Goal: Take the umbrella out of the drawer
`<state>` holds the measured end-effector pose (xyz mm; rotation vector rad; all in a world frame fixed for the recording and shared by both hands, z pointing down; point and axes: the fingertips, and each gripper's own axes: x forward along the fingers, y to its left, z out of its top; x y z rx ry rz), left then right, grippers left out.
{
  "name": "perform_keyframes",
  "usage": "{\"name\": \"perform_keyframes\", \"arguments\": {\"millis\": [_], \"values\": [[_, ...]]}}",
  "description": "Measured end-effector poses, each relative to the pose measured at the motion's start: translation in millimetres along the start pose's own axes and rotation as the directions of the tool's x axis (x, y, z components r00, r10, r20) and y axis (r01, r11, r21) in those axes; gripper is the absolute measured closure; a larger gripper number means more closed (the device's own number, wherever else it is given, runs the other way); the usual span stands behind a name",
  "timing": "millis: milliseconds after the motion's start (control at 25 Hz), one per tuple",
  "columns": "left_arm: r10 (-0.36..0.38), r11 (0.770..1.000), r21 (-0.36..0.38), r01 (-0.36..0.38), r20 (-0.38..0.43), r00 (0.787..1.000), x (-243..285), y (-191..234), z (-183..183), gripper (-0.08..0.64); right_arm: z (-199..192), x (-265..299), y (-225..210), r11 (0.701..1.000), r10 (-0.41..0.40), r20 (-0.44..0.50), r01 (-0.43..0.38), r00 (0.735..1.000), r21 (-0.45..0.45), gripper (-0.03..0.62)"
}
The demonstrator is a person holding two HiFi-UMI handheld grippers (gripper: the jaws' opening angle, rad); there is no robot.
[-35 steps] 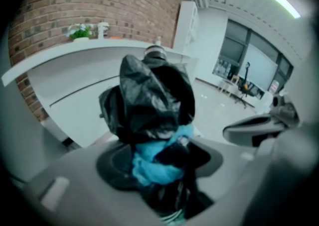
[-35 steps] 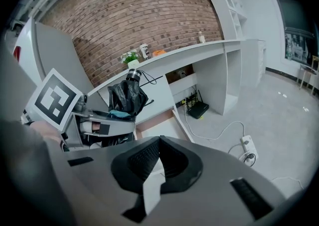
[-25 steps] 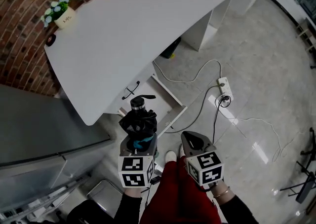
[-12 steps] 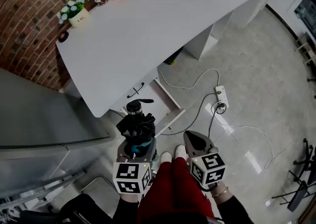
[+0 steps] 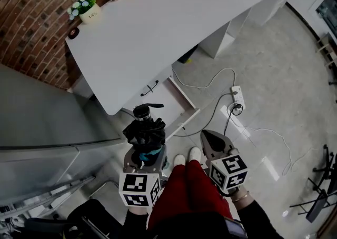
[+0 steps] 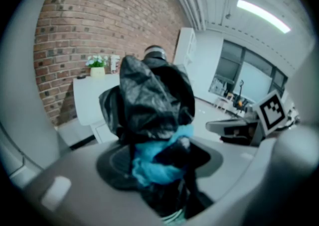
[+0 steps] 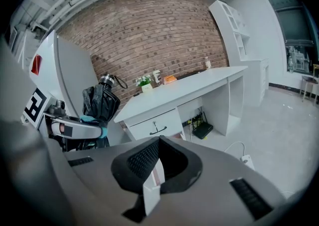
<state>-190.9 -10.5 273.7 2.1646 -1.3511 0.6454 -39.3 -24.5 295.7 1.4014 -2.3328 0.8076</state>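
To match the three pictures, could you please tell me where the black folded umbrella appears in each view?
Head view: the umbrella is low, left of centre, upright in the left gripper, below the near edge of the desk.
Left gripper view: it fills the centre, clamped between the jaws.
Right gripper view: in the left part, left of the desk.
Shared landmark: the white desk.

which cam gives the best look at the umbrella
The left gripper view: the folded black umbrella fills the frame, clamped between the left gripper's jaws, with a blue patch at the grip. The head view shows it from above, handle end up. The right gripper view shows it small and side-on, towards the left edge.
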Motion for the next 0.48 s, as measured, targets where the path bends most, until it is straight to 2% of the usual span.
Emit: {"name": "perform_keyframes", "arguments": {"millis": [280, 480], "values": [[-0.016, 0.999, 0.039, 0.016, 0.014, 1.000, -15.2, -8.6, 14.2, 0.308, 17.3, -16.1, 12.6, 0.999, 0.043, 0.011, -0.042, 0.999, -0.025, 0.595], [-0.006, 0.999, 0.052, 0.005, 0.019, 1.000, -17.9, -14.4, 23.6, 0.308, 33.8, -23.1, 4.6, 0.998, 0.057, 0.065, -0.055, 0.996, -0.042, 0.595]]}}
